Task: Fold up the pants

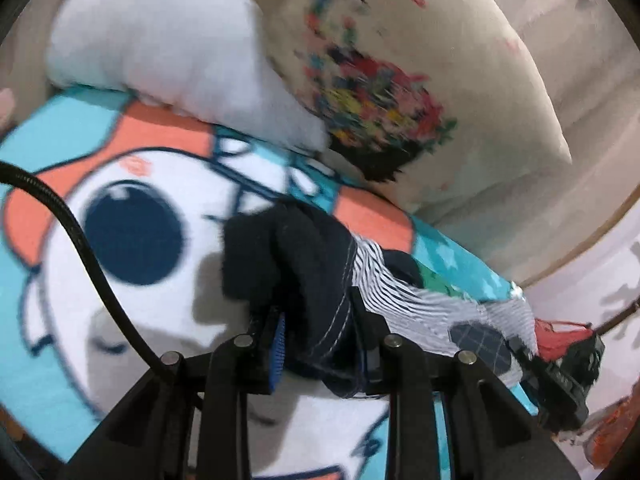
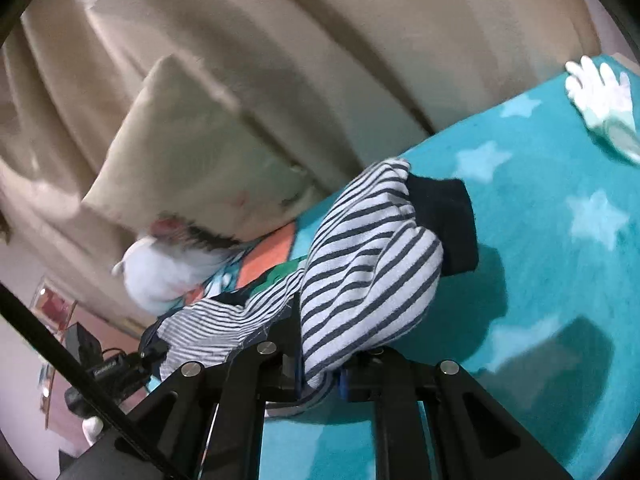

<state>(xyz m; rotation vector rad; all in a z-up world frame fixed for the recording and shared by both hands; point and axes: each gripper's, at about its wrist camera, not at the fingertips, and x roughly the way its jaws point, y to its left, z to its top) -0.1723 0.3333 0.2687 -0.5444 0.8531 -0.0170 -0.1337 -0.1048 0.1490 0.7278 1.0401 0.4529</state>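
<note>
The pants (image 1: 404,288) are small, white with dark stripes and navy cuffs and waistband. In the left wrist view my left gripper (image 1: 320,344) is shut on a navy end of the pants (image 1: 304,264), lifted above a cartoon blanket (image 1: 132,184). The striped cloth stretches right to my right gripper, seen at the far right (image 1: 560,376). In the right wrist view my right gripper (image 2: 320,376) is shut on a striped leg (image 2: 360,280) with its navy cuff (image 2: 448,224) hanging over the teal starred blanket (image 2: 560,280). The left gripper shows at the lower left (image 2: 120,372).
A white pillow (image 1: 160,44) and a cream cushion with a flower basket print (image 1: 400,80) lie at the blanket's far edge against a beige sofa back (image 2: 280,40). A white glove (image 2: 600,96) lies on the blanket at the right. A black cable (image 1: 80,240) crosses the left.
</note>
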